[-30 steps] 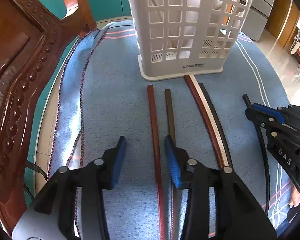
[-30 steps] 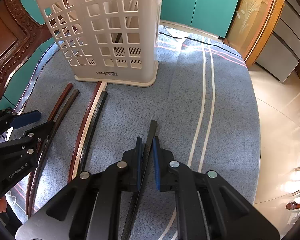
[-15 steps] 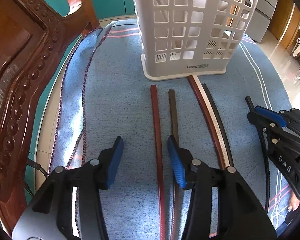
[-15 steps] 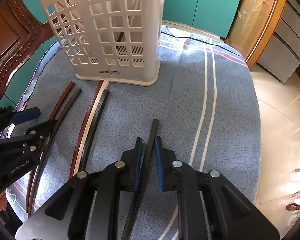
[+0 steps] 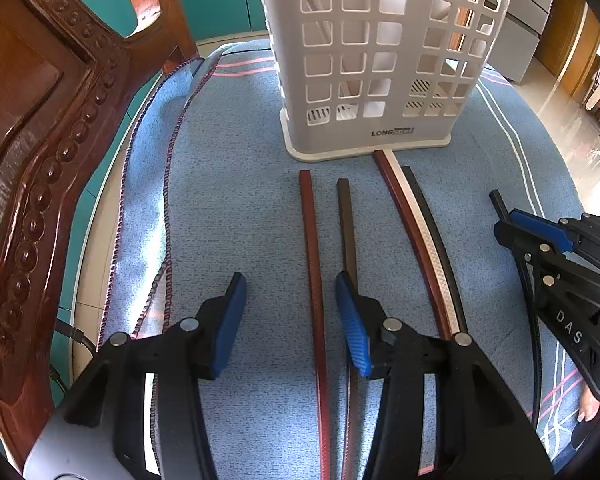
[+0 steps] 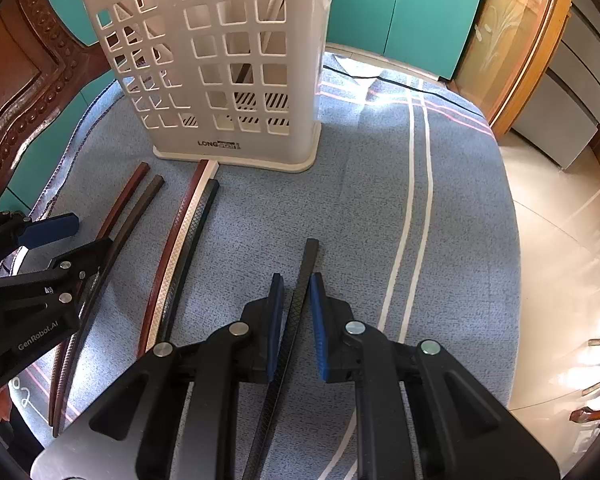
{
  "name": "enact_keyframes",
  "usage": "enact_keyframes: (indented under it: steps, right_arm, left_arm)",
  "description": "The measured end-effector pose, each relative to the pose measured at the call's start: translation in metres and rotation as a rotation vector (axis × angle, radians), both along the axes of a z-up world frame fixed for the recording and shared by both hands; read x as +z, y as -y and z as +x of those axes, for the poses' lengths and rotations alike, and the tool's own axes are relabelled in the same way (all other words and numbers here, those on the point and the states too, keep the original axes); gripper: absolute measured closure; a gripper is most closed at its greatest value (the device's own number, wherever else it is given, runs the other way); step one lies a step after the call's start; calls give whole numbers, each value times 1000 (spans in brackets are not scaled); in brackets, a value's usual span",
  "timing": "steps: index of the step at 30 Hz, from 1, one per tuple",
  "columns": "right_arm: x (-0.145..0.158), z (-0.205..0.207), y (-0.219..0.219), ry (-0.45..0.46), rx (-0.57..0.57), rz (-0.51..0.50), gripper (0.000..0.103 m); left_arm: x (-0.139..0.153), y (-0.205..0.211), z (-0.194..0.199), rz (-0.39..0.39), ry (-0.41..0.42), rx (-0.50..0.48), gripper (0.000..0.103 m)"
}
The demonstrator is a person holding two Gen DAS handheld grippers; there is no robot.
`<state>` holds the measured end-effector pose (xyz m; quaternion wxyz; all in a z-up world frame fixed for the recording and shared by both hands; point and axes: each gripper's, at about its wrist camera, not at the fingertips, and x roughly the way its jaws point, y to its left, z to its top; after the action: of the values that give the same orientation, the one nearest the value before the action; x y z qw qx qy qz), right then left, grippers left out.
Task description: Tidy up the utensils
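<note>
A white slotted utensil basket (image 5: 380,60) stands upright on the blue cloth (image 5: 228,200). Before it lie several long chopsticks. A red one (image 5: 314,264) runs between the pads of my left gripper (image 5: 290,284), which is open and touches nothing. A dark brown one (image 5: 346,224) lies just beside its right finger. Further right are a red-and-white stick (image 5: 416,232) and a black one (image 5: 432,220). My right gripper (image 6: 296,282) straddles a black textured chopstick (image 6: 306,264) lying on the cloth, with a thin gap at each pad. The basket (image 6: 220,60) is far left of it.
A carved wooden chair back (image 5: 40,160) rises close on the left of the table. Teal cabinets (image 6: 400,8) stand behind, and a shiny floor (image 6: 560,240) drops away to the right. The left gripper (image 6: 80,236) shows at that view's left edge.
My left jaws have spread a little wider around the red chopstick. The right pads have eased slightly apart from the black chopstick. Neither hand has shifted.
</note>
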<state>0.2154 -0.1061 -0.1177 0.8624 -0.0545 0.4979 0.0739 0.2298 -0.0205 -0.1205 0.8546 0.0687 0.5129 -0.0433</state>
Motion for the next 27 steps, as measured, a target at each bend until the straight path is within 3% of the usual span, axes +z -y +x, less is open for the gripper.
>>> enact_keyframes:
  steps: [27]
  right_arm:
    - [0, 1, 1, 7, -8, 7, 84]
  left_arm:
    - [-1, 0, -1, 1, 1, -3, 56]
